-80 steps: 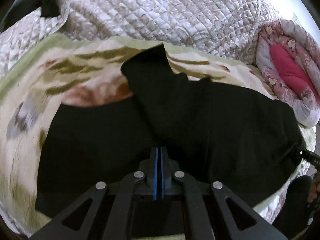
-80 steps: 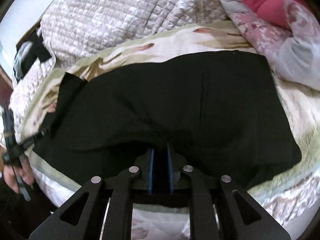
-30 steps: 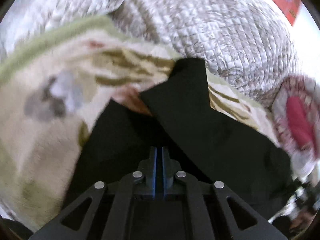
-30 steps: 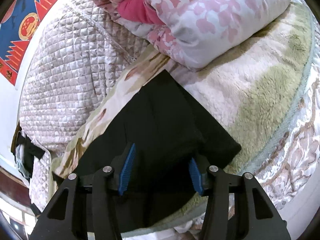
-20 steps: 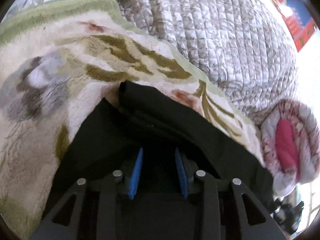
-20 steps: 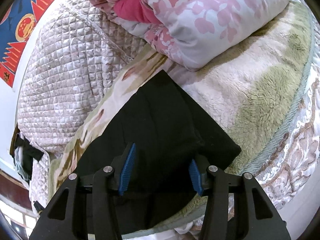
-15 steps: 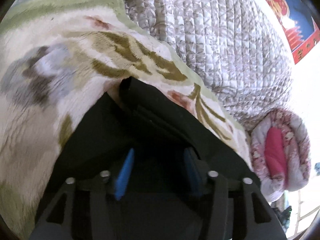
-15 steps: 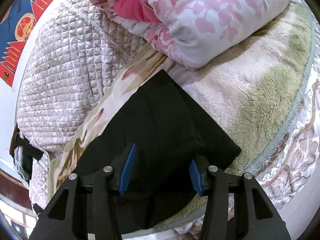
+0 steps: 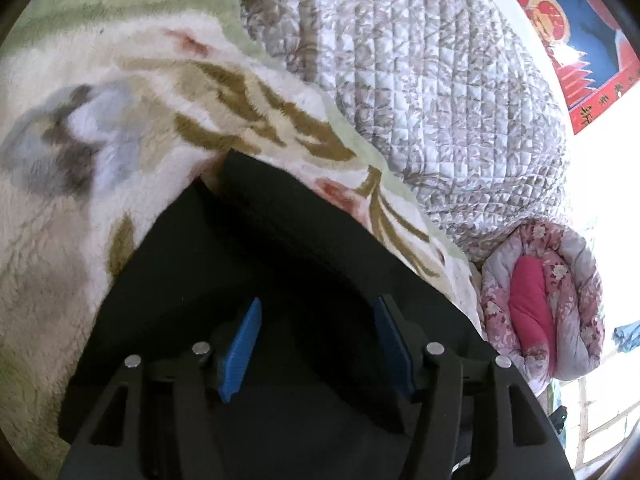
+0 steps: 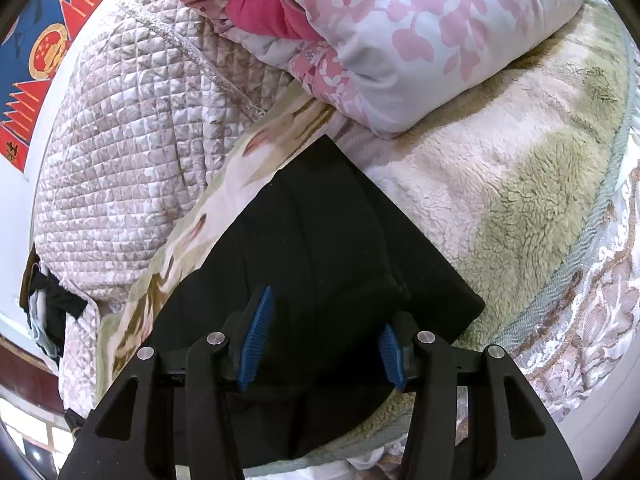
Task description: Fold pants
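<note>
Black pants lie folded in layers on a fleecy floral blanket. In the left wrist view their upper layer ends in a corner near the middle. My left gripper hovers over the cloth, its jaws opening, with the blue pads apart and pressing on nothing. In the right wrist view the other end of the pants reaches a corner close to the pillow. There my right gripper stands open above the black cloth, and its pads grip nothing.
A quilted beige cover is heaped behind the blanket. A pink floral pillow and rolled quilt lie at the pants' right end, seen also as a roll. The bed's edge with a braided trim runs near my right gripper.
My left gripper, shut on the black cloth a second ago, has let it go and spread its jaws, and its view has rolled. The right gripper has stayed still and open.
</note>
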`<control>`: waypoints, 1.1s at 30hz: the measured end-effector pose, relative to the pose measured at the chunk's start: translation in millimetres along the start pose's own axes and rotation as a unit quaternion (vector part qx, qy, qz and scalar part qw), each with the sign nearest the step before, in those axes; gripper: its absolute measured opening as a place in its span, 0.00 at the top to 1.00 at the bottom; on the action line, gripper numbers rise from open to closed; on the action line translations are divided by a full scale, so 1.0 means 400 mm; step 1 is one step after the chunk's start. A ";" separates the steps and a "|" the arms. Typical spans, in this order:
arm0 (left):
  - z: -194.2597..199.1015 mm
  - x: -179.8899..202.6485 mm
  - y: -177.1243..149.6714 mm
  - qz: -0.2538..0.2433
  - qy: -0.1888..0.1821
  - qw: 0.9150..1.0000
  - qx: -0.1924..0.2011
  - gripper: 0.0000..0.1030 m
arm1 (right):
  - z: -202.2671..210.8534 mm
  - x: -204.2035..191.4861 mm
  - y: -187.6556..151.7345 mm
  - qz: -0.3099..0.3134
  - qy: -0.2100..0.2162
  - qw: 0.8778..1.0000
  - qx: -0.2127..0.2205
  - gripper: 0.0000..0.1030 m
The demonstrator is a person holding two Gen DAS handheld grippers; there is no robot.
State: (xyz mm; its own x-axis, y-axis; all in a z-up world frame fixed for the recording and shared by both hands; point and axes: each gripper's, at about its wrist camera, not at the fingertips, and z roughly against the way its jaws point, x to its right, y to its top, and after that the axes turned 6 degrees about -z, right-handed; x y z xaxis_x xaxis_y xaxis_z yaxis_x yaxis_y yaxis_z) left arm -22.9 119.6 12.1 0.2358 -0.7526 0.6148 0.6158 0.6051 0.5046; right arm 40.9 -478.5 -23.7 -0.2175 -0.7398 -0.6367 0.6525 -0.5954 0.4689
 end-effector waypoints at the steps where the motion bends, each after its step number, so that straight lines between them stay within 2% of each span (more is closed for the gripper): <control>1: 0.002 0.001 0.003 0.000 -0.003 1.000 0.002 0.40 | 0.000 0.000 0.000 0.000 0.000 1.000 0.000 0.51; 4: -0.002 0.002 0.012 0.000 0.000 1.000 0.005 0.38 | -0.001 -0.002 0.002 0.000 0.001 1.000 0.001 0.54; 6: -0.011 0.002 0.017 -0.008 0.009 1.000 0.005 0.40 | -0.001 -0.003 0.003 0.006 -0.005 1.000 0.001 0.62; 7: -0.015 0.001 0.017 -0.010 0.014 1.000 0.005 0.40 | 0.000 -0.003 0.005 0.008 -0.007 1.000 0.001 0.70; 8: -0.018 -0.004 0.016 -0.006 0.019 1.000 0.004 0.43 | 0.000 -0.003 0.007 0.009 -0.010 1.000 0.000 0.77; 9: -0.018 -0.009 0.015 -0.002 0.022 1.000 0.004 0.51 | -0.001 0.000 0.009 0.008 -0.011 1.000 0.000 0.78; 13: -0.006 -0.024 0.012 0.000 0.042 0.999 0.008 0.69 | -0.003 0.004 0.012 0.002 -0.012 1.000 -0.001 0.80; 20: 0.032 -0.053 0.003 0.017 0.036 0.999 0.021 0.70 | -0.003 0.002 0.011 0.003 -0.013 1.000 -0.003 0.80; 25: 0.013 -0.068 0.000 0.017 0.061 0.998 0.012 0.71 | -0.004 -0.001 0.011 0.006 -0.015 1.000 -0.004 0.80; 29: -0.007 -0.067 0.012 0.010 0.067 0.998 0.008 0.78 | -0.005 -0.005 0.015 0.010 -0.017 1.000 -0.006 0.80; 30: -0.011 -0.061 0.016 0.002 0.069 0.998 0.005 0.88 | -0.006 -0.010 0.016 0.014 -0.019 1.000 -0.006 0.80; 31: -0.018 -0.056 0.019 -0.003 0.072 0.997 0.000 0.93 | -0.006 -0.013 0.018 0.016 -0.021 1.000 -0.006 0.83; 33: -0.014 -0.050 0.021 -0.005 0.083 0.997 -0.002 0.96 | 0.002 -0.020 0.020 0.017 -0.020 1.000 -0.004 0.87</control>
State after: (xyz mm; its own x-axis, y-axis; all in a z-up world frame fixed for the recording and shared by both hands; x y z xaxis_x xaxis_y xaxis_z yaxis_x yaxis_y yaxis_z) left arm -18.2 138.3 0.7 0.3500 -0.7917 0.5008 0.6223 0.5961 0.5074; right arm 47.5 -477.6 -14.3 -0.2238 -0.7718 -0.5952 0.6657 -0.5670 0.4850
